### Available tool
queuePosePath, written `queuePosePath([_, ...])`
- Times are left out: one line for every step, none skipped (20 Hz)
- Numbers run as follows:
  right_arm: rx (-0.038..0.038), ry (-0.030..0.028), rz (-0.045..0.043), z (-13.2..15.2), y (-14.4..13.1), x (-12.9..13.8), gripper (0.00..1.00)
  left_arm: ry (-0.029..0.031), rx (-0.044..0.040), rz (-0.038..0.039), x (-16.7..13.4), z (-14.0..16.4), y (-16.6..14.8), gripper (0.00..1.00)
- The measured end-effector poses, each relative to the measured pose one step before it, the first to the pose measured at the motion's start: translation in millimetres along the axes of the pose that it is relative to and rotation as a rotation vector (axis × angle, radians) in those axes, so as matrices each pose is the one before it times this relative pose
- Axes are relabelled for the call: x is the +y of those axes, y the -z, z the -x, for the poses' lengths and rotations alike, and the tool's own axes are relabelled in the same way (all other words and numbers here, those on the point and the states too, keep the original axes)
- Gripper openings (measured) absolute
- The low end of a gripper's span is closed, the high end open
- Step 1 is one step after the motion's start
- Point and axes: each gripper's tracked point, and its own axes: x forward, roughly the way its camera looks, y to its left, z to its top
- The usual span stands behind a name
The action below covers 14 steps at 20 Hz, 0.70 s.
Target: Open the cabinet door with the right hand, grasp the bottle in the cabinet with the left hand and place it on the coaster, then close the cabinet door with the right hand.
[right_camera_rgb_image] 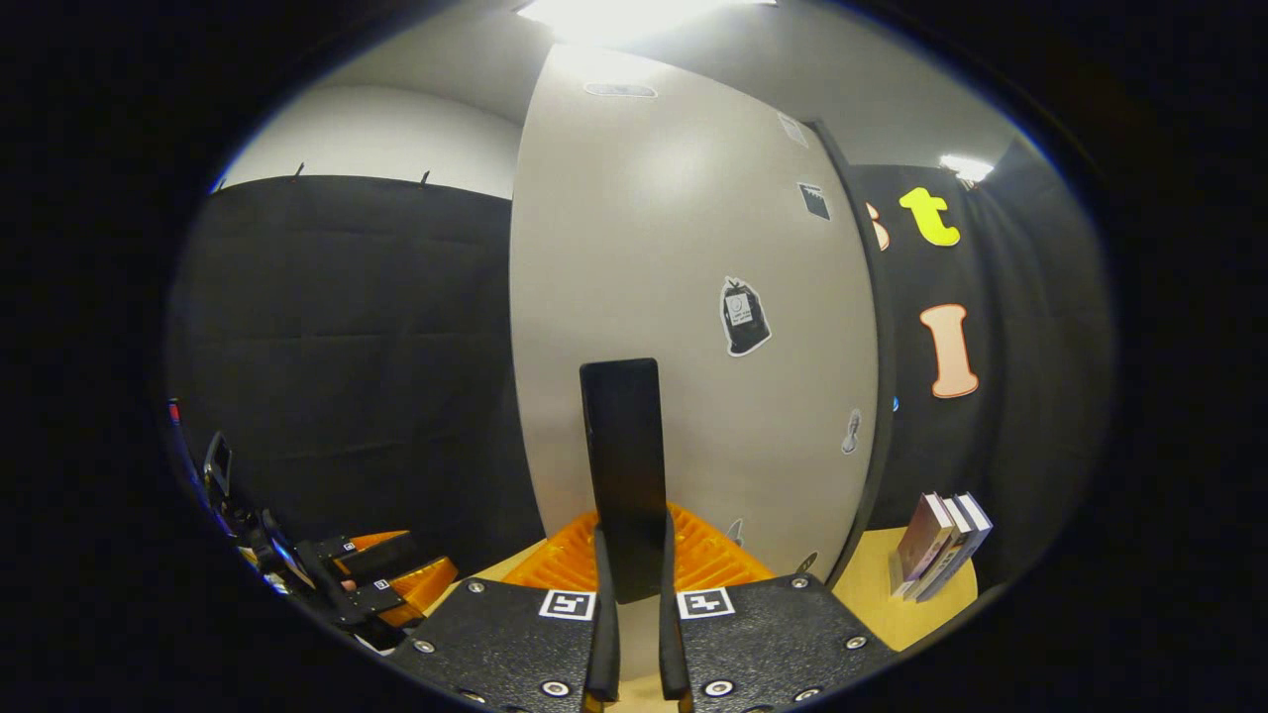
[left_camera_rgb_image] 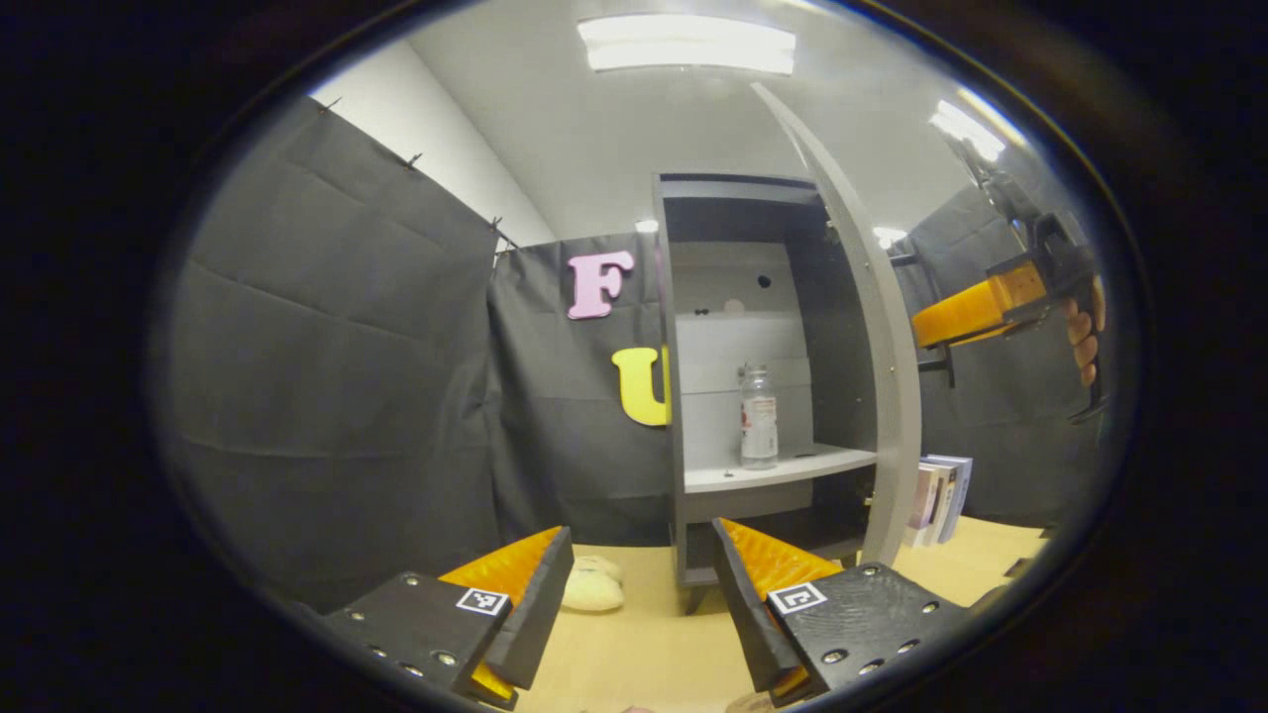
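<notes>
The grey cabinet (left_camera_rgb_image: 684, 396) stands with its door (left_camera_rgb_image: 872, 347) swung wide. A clear bottle (left_camera_rgb_image: 759, 416) with a label stands upright on the white shelf (left_camera_rgb_image: 783, 467) inside. My left gripper (left_camera_rgb_image: 644, 545) is open and low over the table, well short of the cabinet, nothing between its fingers. In the right gripper view the door's pale outer face (right_camera_rgb_image: 693, 297) is close ahead, and my right gripper (right_camera_rgb_image: 634, 555) is shut on the black door handle (right_camera_rgb_image: 622, 465). The right gripper (left_camera_rgb_image: 976, 312) and the hand (left_camera_rgb_image: 1085, 342) holding it also appear at the door's outer side.
A pale rounded object (left_camera_rgb_image: 592, 586) lies on the wooden table (left_camera_rgb_image: 644, 654) left of the cabinet's foot. Several books (left_camera_rgb_image: 939, 495) stand upright on the table behind the open door, the same books (right_camera_rgb_image: 939, 545) being at the right. The left gripper (right_camera_rgb_image: 381, 579) is low at the left.
</notes>
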Motion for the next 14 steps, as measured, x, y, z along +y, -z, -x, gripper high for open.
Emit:
queuePosePath([-0.00138, 0.00569, 0.00253, 1.94, -0.27, -3.15, 0.16, 0.01073, -0.00210, 0.00201, -7.82, -1.62, -1.47, 0.83])
queuePosePath([-0.00081, 0.00647, 0.00346, 3.38, -0.40, -2.48, 0.16, 0.01110, -0.00291, 0.00160, -7.64, -3.14, 0.33, 0.83])
queuePosePath([-0.00123, 0.00670, 0.00123, 5.96, -0.17, -3.72, 0.16, 0.01072, -0.00115, 0.00131, -7.53, -2.77, -0.36, 0.83])
queuePosePath([-0.00047, 0.00752, -0.00136, 6.22, -1.05, -2.94, 0.16, 0.01014, -0.00202, 0.00140, -8.23, -0.51, -0.12, 0.83])
queuePosePath([-0.00058, 0.00887, -0.00232, 4.95, 0.13, -3.52, 0.16, 0.01013, -0.00229, 0.00186, -7.73, -2.38, -0.61, 0.83])
queuePosePath([-0.00113, 0.01067, -0.00028, 4.64, -0.17, -3.45, 0.16, 0.00960, -0.00331, 0.00211, -7.52, -0.40, -0.04, 0.83])
queuePosePath([-0.00133, 0.01258, 0.00115, 3.05, 0.07, -4.29, 0.16, 0.01038, -0.00315, 0.00221, -7.33, -1.24, -0.74, 0.83])
queuePosePath([-0.00125, 0.01403, 0.00274, 4.15, 0.09, -5.39, 0.16, 0.01095, -0.00305, 0.00267, -6.67, 0.49, -0.94, 0.83])
queuePosePath([-0.00067, 0.01568, 0.00182, 2.61, 0.02, -6.23, 0.16, 0.01058, -0.00218, 0.00265, -7.06, -1.30, -1.19, 0.83])
queuePosePath([-0.00029, 0.01607, 0.00128, 3.03, -0.03, -5.84, 0.15, 0.00929, -0.00071, 0.00206, -7.08, -1.05, 0.17, 0.83])
queuePosePath([0.00159, 0.01700, -0.00251, 3.18, 0.52, -6.41, 0.15, 0.00781, -0.00023, 0.00314, -6.16, -3.28, -0.10, 0.83])
queuePosePath([-0.00001, 0.01676, -0.00334, 4.68, -0.52, -6.87, 0.15, 0.00907, -0.00121, 0.00451, -7.08, -1.36, 0.15, 0.80])
queuePosePath([-0.00226, 0.01683, -0.00161, 3.08, -0.18, -6.34, 0.15, 0.00972, 0.00002, 0.00356, -7.23, -1.04, -0.43, 0.80])
queuePosePath([-0.00255, 0.01770, 0.00051, 3.17, -0.53, -6.99, 0.15, 0.00885, 0.00036, 0.00036, -5.69, -2.99, 0.80, 0.83])
